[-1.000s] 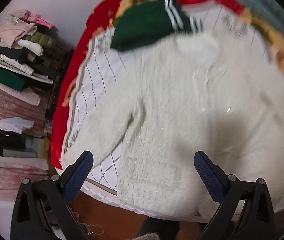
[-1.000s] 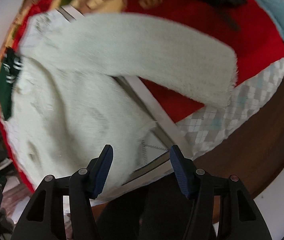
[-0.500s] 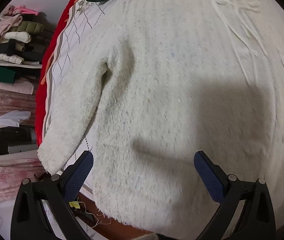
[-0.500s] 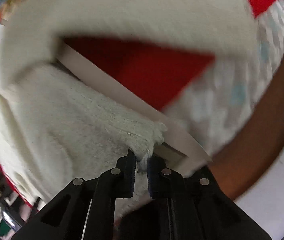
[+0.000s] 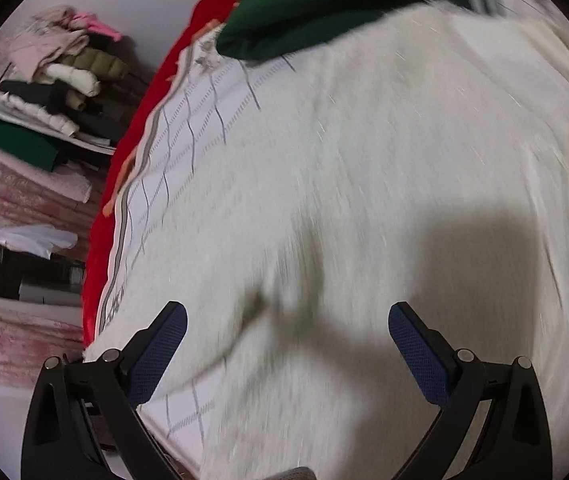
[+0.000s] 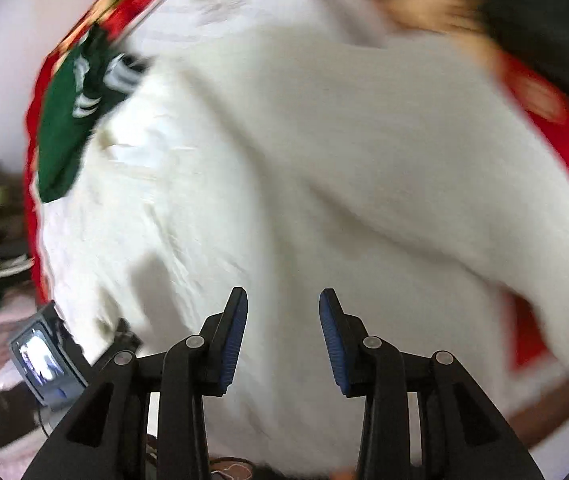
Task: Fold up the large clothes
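The white sweater [image 5: 384, 200] lies spread across the bed [image 5: 188, 148], body flat, filling most of both views. In the right view one sleeve [image 6: 424, 184] stretches out toward the red blanket [image 6: 564, 136] at the far edge. Near its collar end sits a green garment [image 5: 324, 4], touching or overlapping the sweater's top.

Left tongs [image 5: 286, 346], fingers wide apart, nothing between them, hovering over the lower part of the sweater, shadow falling on the knit. Right tongs [image 6: 282, 334], also apart and empty, poised above the hem side. Both views are smeared, so how near they are to the fabric is hard to call.

My read: this is the set-up for a first fold, probably bringing a sleeve or side in over the body. To do it well, pinch the knit right at an edge or cuff, not mid-panel, where thick fluffy fabric bunches. Take both layers, lift only enough to clear, and lay it straight so the fold line runs parallel to the side seam. Keep the green garment out of the fold.

Off to the left, a stack of folded clothes [image 5: 52, 92] waits beside the bed.
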`<state>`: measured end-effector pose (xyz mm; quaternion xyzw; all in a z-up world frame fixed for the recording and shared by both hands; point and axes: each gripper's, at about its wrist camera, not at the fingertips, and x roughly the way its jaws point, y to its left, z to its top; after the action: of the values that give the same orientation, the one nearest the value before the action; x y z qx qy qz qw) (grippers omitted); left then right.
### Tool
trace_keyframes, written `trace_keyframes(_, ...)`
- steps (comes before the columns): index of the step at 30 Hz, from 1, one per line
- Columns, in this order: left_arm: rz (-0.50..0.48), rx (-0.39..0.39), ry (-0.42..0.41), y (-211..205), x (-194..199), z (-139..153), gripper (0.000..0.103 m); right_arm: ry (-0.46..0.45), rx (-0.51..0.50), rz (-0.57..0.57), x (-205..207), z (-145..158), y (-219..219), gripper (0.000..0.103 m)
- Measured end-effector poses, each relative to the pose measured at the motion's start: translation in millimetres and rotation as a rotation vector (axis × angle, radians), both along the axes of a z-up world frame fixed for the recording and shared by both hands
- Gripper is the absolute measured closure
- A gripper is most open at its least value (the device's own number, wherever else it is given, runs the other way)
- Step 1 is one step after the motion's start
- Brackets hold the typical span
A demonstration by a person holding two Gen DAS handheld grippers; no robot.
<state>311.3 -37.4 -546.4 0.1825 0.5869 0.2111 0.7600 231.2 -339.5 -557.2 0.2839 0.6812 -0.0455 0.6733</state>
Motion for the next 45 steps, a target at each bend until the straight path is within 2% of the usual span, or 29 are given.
trace_keyframes(3, 0.014, 0.064, -0.044, 7, 32, -9, 0.000, 0.042, 0.068, 0.064, 69, -47, 38, 0.063)
trace_keyframes(6, 0.032, 0.094, -0.042, 23, 57, -21, 0.000, 0.089, -0.019, 0.194, 115, -95, 79, 0.045)
trace_keyframes(7, 0.040, 0.091, -0.036, 29, 64, -24, 0.000, 0.093, -0.056, 0.209, 120, -99, 87, 0.044)
trace_keyframes(8, 0.048, 0.081, -0.029, 33, 69, -27, 0.000, 0.085, -0.104, 0.219, 126, -97, 96, 0.044)
trace_keyframes(9, 0.053, 0.071, -0.027, 36, 72, -28, 0.000, 0.044, -0.155, 0.232, 132, -91, 106, 0.063)
trace_keyframes(10, 0.052, 0.068, -0.027, 37, 74, -28, 0.000, 0.018, -0.183, 0.252, 135, -87, 117, 0.094)
trace_keyframes(14, 0.028, 0.079, -0.024, 32, 73, -30, 0.000, 0.005, -0.228, 0.248, 153, -84, 144, 0.095)
trace_keyframes(18, 0.032, 0.057, -0.023, 37, 80, -31, 0.000, -0.035, -0.178, 0.178, 184, -76, 157, 0.095)
trace_keyframes(20, 0.042, 0.051, -0.022, 38, 82, -27, 0.000, -0.034, -0.166, 0.181, 201, -78, 165, 0.095)
trace_keyframes(23, 0.056, 0.002, -0.029, 35, 76, -9, 0.000, 0.004, -0.067, 0.181, 216, -85, 158, 0.090)
trace_keyframes(24, 0.053, -0.018, -0.040, 32, 72, 1, 0.000, -0.017, -0.019, 0.180, 212, -78, 146, 0.082)
trace_keyframes(26, 0.042, -0.050, -0.060, 25, 64, 19, 0.000, -0.077, 0.044, 0.157, 195, -58, 116, 0.065)
trace_keyframes(28, 0.019, -0.090, -0.071, 9, 49, 38, 0.000, -0.136, 0.096, 0.105, 171, -36, 87, 0.033)
trace_keyframes(31, -0.043, -0.157, -0.047, -28, 27, 53, 0.000, -0.137, 0.167, -0.046, 93, -9, 27, 0.031)
trace_keyframes(33, -0.097, -0.190, -0.013, -61, 13, 50, 0.000, -0.091, 0.172, -0.188, 26, -9, -12, 0.031)
trace_keyframes(34, -0.118, -0.201, 0.004, -74, 9, 44, 0.000, -0.073, 0.167, -0.247, 3, -8, -24, 0.031)
trace_keyframes(37, -0.175, -0.214, 0.060, -113, 0, 20, 0.000, 0.005, 0.150, -0.521, -96, -12, -84, 0.031)
trace_keyframes(39, -0.202, -0.192, 0.081, -132, -3, 2, 0.000, 0.057, 0.107, -0.700, -157, -28, -112, 0.031)
trace_keyframes(42, -0.193, -0.184, 0.115, -145, -4, -14, 0.000, 0.051, 0.109, -0.875, -204, -57, -143, 0.031)
trace_keyframes(45, -0.204, -0.157, 0.128, -154, -4, -20, 0.000, -0.015, 0.137, -1.012, -217, -89, -173, 0.031)
